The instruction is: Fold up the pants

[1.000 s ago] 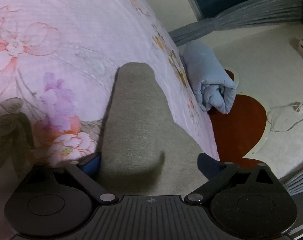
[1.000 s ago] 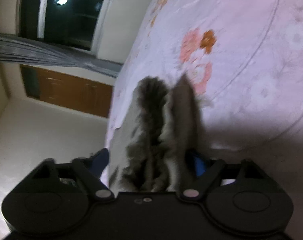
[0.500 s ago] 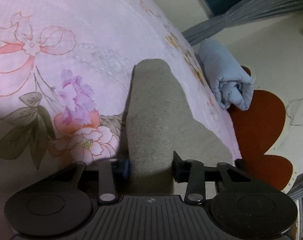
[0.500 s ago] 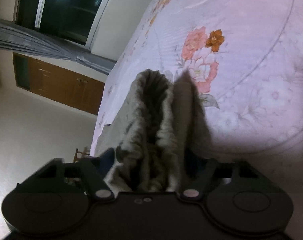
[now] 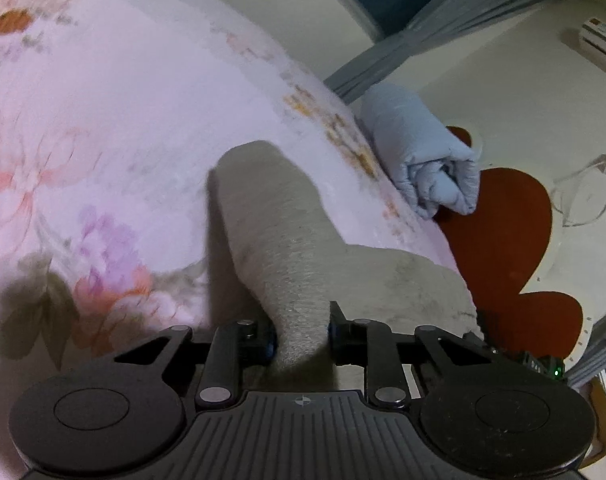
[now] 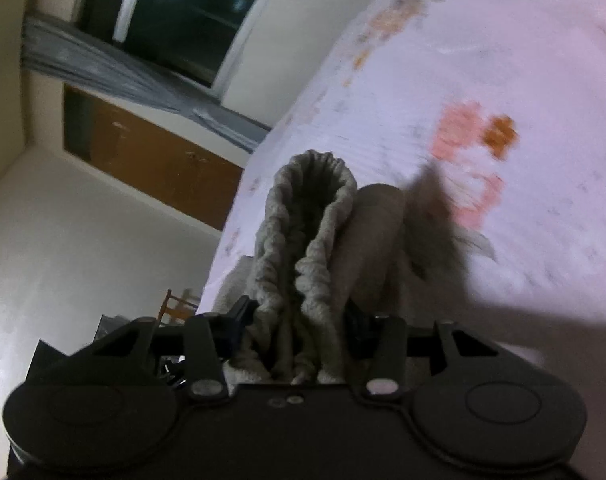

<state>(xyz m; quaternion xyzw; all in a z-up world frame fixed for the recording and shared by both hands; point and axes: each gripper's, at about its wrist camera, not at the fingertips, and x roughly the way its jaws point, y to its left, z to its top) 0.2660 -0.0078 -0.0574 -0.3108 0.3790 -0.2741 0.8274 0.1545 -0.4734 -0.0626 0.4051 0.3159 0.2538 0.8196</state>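
Grey knit pants (image 5: 287, 248) lie on a pink floral bedsheet (image 5: 115, 120). My left gripper (image 5: 301, 338) is shut on a pant leg, which is bunched between the jaws and lifted off the sheet. In the right wrist view my right gripper (image 6: 299, 324) is shut on the gathered elastic waistband of the pants (image 6: 307, 240), which stands up in folds between the jaws. The bedsheet (image 6: 483, 80) lies beyond it.
A rolled light-blue blanket (image 5: 419, 148) lies at the bed's edge beside a red heart-shaped mat (image 5: 515, 220) on the floor. A white cable (image 5: 583, 196) lies on the floor. A window (image 6: 191, 16), grey curtain (image 6: 103, 68) and wooden cabinet (image 6: 143, 152) are past the bed.
Both grippers went from open around the pants to shut on them. The left gripper has lifted the pant leg; the right has bunched the waistband.
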